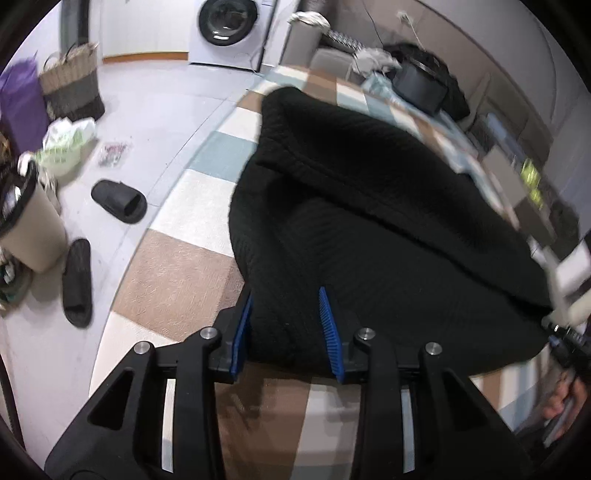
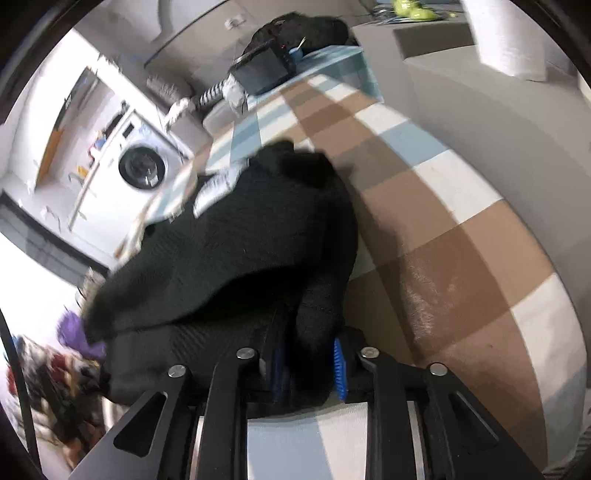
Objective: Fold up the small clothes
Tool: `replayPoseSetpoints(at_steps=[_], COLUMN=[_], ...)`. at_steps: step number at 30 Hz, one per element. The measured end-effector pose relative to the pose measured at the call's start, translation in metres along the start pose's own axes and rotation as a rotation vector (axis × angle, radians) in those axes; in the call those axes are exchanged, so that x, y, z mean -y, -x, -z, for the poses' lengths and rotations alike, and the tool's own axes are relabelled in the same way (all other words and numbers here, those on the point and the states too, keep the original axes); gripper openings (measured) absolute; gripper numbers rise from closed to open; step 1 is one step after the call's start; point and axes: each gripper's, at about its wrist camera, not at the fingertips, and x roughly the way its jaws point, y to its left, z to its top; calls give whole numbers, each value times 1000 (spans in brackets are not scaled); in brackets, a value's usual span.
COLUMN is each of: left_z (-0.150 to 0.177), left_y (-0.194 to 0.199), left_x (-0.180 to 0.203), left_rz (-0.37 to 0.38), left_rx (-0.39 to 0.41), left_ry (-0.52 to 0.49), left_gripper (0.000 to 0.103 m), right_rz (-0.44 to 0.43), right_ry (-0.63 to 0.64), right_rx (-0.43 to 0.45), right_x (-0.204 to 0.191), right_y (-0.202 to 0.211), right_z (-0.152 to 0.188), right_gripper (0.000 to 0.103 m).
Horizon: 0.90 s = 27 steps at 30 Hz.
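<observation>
Blue ribbed pads point(image 1: 330, 332) are seen on the black fingers of the left gripper point(image 1: 286, 330), which are set apart with the near edge of a black knit garment point(image 1: 369, 229) bunched between them; whether the fabric is actually pinched cannot be told. In the right wrist view, the right gripper point(image 2: 310, 369) is closed on a thick fold of the same garment point(image 2: 236, 258), its blue pads point(image 2: 340, 369) pressed against the cloth on both sides. The garment is spread, partly folded over itself, on a checkered cover point(image 1: 177, 280) of brown, white and pale blue squares. Beyond the cover's edge, two black slippers point(image 1: 119, 201) are seen on the pale floor, near a beige bin point(image 1: 31, 229). A white washing machine point(image 1: 231, 29) stands against the far wall.
</observation>
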Motion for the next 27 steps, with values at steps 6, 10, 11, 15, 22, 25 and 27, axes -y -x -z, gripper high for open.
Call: replayPoseSetpoints(at_steps=[6,10,11,15,22,25,27], left_z=[-12,-20,-20,-28,-45,-55,-62], left_y=[24,21,20,5,-14,-12,-12], left_x=[-18,-14,-11,6,3,-7,-15], left_rz=[34,55,63,64,60,68,63], left_rx=[60,46,43,18,8,34,49], left_ry=[81,83,83,63,104,131,143], left_gripper=[55,55,55,55,55,55,59], right_rz=[-140,-238,-243,-250,-245,-246,-262], right_ry=[-58,-113,-126,-206,-311,-271,-254], right_rx=[113,15,-4,-36,52,65,56], right_x=[2,1,1,3,-2,-11,-12], right_y=[36,11,3,-35,-65,-63,-62], right_z=[-14,-15,-15,-21,-54,-61,-64], right_gripper=[55,55,55,55,32,32,32])
